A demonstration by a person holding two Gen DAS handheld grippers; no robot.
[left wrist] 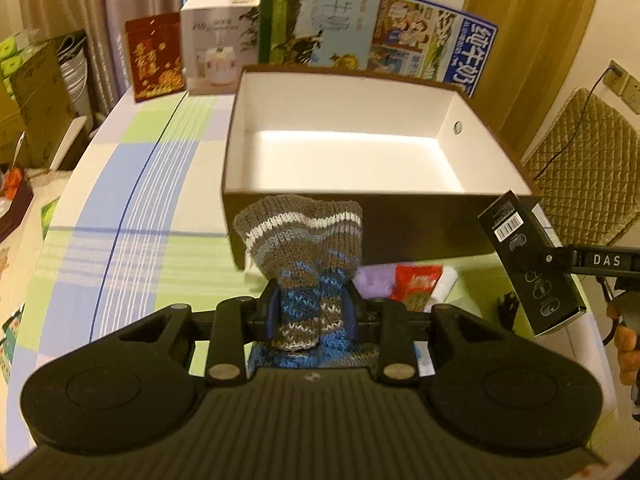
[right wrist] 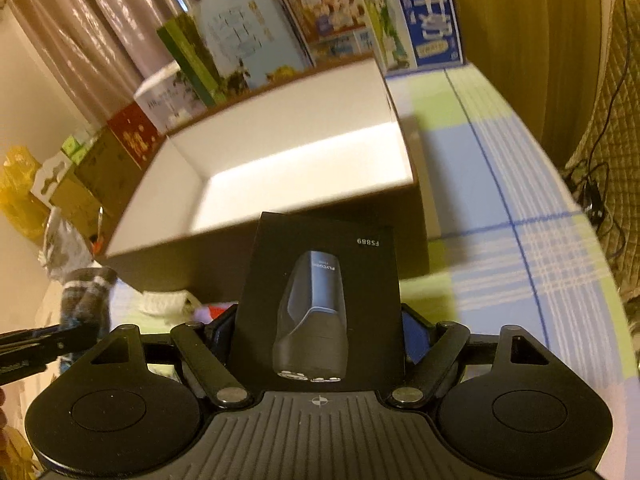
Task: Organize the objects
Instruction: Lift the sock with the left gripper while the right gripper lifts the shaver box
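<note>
1. I see my left hand-held gripper [left wrist: 311, 312] clenched on a knitted sock [left wrist: 304, 256] striped in grey, white and blue; the sock's cuff stands above the fingers, right in front of the brown box's near wall
2. The brown box [left wrist: 400, 224] sits open on the surface [left wrist: 136, 208], its white inside bare in both views; I use it as my landmark
3. My right hand-held gripper [right wrist: 320, 332] is clamped on a black shaver package [right wrist: 320, 264], marked FS889 with a shaver pictured on its face; the package stands just in front of the box's near wall
4. From the left wrist view, that same package [left wrist: 528, 264] hangs tilted off the box's near right corner, barcode showing, with a hand [left wrist: 626, 344] behind it at the frame's edge
5. Just below the box's near wall, on the surface, lie a purple item [left wrist: 376, 282], a red packet [left wrist: 416, 280] and something white [left wrist: 444, 284]; I cannot tell what they are
6. Behind the box's far wall stand several printed cartons [left wrist: 340, 16], with a red one [left wrist: 154, 56] and a white one [left wrist: 218, 44] beyond its far left corner
</note>
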